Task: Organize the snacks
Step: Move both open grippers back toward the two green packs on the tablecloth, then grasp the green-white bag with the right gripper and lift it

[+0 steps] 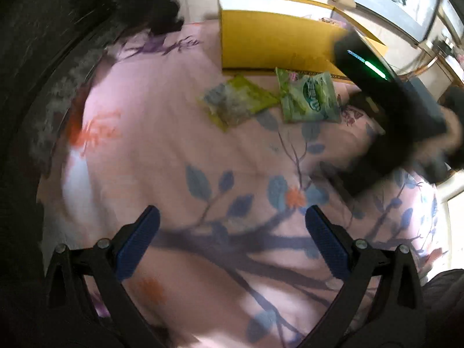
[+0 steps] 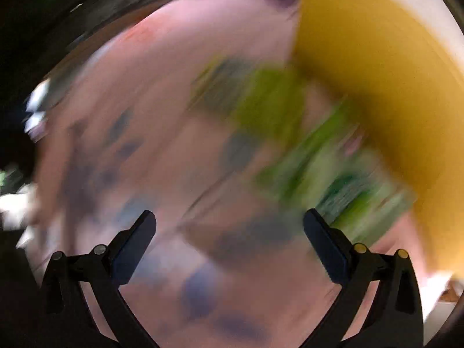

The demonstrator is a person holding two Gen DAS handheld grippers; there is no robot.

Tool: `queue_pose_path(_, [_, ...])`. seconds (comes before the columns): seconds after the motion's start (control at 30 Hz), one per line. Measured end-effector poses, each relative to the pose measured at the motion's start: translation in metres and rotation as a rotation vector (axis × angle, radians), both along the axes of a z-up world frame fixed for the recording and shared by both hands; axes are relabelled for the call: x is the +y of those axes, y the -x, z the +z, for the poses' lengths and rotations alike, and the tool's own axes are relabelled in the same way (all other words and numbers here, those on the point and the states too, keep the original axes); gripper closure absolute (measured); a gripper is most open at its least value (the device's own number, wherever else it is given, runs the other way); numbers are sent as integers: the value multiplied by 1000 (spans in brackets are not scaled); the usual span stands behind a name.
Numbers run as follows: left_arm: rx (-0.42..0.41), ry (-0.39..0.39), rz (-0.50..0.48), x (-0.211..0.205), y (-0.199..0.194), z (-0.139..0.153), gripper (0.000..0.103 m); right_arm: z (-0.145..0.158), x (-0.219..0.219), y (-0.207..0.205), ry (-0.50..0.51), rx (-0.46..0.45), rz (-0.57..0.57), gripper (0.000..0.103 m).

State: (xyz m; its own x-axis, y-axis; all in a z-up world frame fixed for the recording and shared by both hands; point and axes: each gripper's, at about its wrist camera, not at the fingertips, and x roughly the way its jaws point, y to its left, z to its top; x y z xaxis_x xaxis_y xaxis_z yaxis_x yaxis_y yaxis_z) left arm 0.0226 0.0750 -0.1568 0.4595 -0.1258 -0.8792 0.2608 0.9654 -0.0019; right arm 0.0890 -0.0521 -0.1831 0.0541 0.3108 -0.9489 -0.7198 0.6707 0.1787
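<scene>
Left wrist view shows our left gripper (image 1: pixel 232 240) with its blue-padded fingers spread wide and nothing between them, hanging over a pink floral cloth (image 1: pixel 179 150). Well ahead of the fingertips, and a little toward the right finger, lie two snack packets side by side: a yellow-green packet (image 1: pixel 236 101) and, just to its right, a pale green packet (image 1: pixel 308 98). The pale green one touches the near edge of a yellow cardboard box (image 1: pixel 269 40) that sits farther ahead; the yellow-green one lies just short of that edge. Each packet lies flat, its long axis running roughly away from the fingers and skewed somewhat.

In the right wrist view our right gripper (image 2: pixel 229 240) is likewise spread and empty. Heavy blur smears everything there, but the pale green packet (image 2: pixel 333 179) sits just ahead of and beside the right finger, with the box (image 2: pixel 377 72) above it. We judge the right gripper much the nearer of the two, so the coming pick should fall to it, probably onto the pale green packet.

That packet carries large white lettering on a green emblem, but we cannot read it; the other packet's print is too blurred.
</scene>
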Motion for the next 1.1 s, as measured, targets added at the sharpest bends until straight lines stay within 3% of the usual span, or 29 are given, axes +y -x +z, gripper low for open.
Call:
queue_pose_path(0.03, [-5, -4, -7, 0, -6, 0, 2, 1, -8, 14, -19, 70, -6, 1])
queue_pose_path(0.1, [-22, -16, -26, 0, -25, 1, 2, 13, -26, 36, -42, 61, -37, 1])
queue_pose_path(0.2, [-80, -22, -57, -3, -54, 2, 2, 34, -68, 66, -75, 56, -178, 1])
queue_pose_path(0.3, [-151, 83, -146, -9, -96, 0, 2, 43, -109, 84, -74, 61, -336, 1])
queue_pose_path(0.4, [-170, 143, -197, -20, -128, -10, 2, 40, -146, 101, -66, 103, -491, 1])
queue_pose_path(0.5, [-115, 183, -332, -33, -145, -24, 2, 35, -179, 117, -49, 147, -592, 1])
queue_pose_path(0.57, [6, 175, -470, -40, -157, -49, 2, 27, -192, 128, -45, 184, -649, 1])
queue_pose_path(0.67, [-73, 94, -621, -42, -153, -57, 2, 19, -201, 140, -85, 229, -714, 1])
queue_pose_path(0.8, [-13, 152, -751, -33, -152, -55, 2, 12, -193, 143, -128, 247, -745, 1])
queue_pose_path(0.9, [109, 227, -852, -36, -137, -52, 2, 13, -179, 142, -134, 257, -710, 1])
queue_pose_path(1.0, [293, 262, -1002, -49, -108, -58, 2, 22, -171, 135, -131, 231, -655, 1])
queue_pose_path(1.1, [205, 138, -1065, -52, -81, -60, 2, 35, -170, 125, -151, 181, -629, 1])
